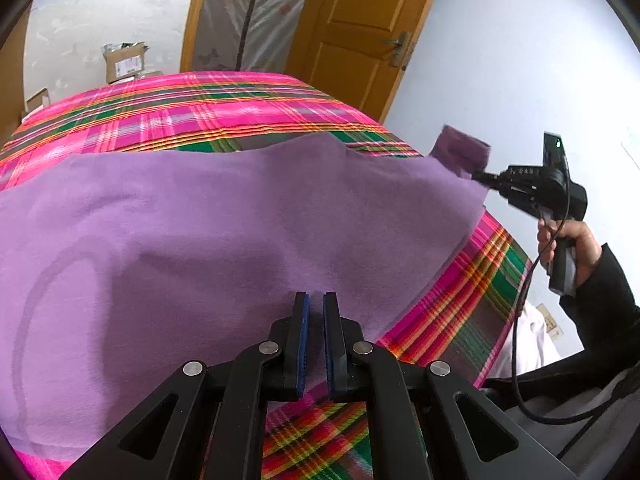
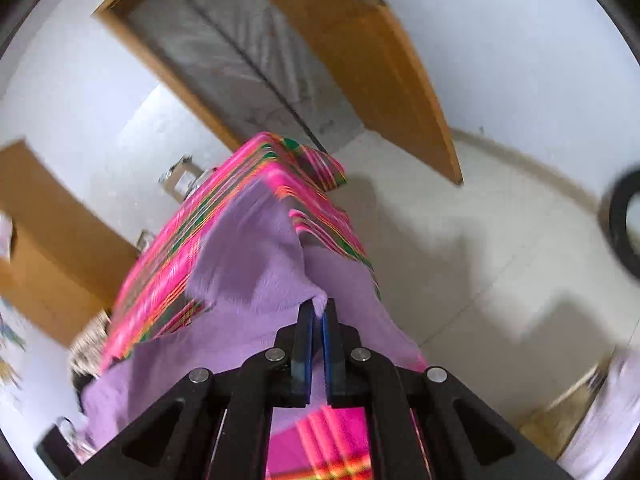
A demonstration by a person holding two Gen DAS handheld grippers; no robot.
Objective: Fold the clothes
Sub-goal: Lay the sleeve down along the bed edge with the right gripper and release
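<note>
A: My right tongs (image 2: 317, 307) pinch the purple garment's (image 1: 208, 216) corner; left tongs (image 1: 316, 300) clamp its near hem, cloth spread ahead.
B: Pull unevenly and it slips.

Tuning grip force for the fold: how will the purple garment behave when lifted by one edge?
Probably floppy: the purple garment drapes and creases where the right tool pinches it, its corner flopping over. Likely light, since one small pinch raises an edge. Probably not slippery: its fuzzy weave lies flat on the plaid cloth, so it may drag rather than slide.
</note>
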